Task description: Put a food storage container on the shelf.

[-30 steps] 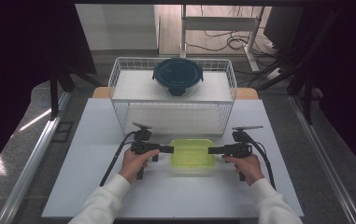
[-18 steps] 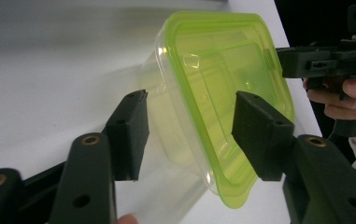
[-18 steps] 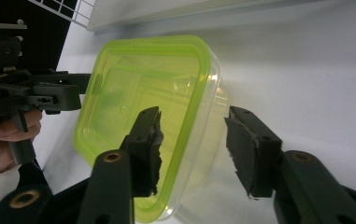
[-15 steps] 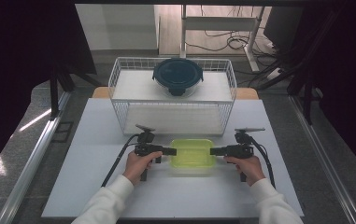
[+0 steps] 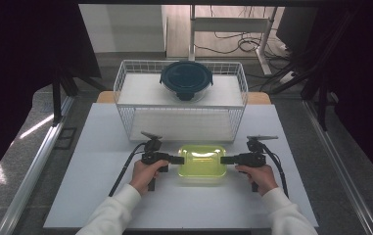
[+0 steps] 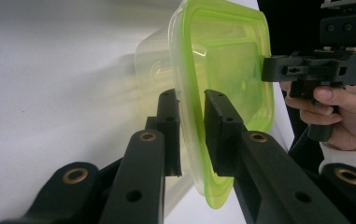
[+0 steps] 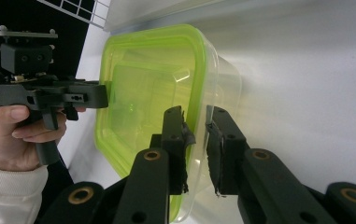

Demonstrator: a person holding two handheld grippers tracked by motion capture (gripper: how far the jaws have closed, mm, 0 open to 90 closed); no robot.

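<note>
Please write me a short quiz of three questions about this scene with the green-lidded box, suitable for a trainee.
1. True or false: the green-lidded box stands inside the wire basket.
2. Which part of the box sits between the fingers of the left gripper? A. its lid rim B. its base C. nothing
3. What lies in the basket?

Key:
1. False; it stands on the white table, in front of the basket.
2. A; the right gripper takes the opposite rim, both sets of jaws having just been closing.
3. A dark round lidded container.
</note>
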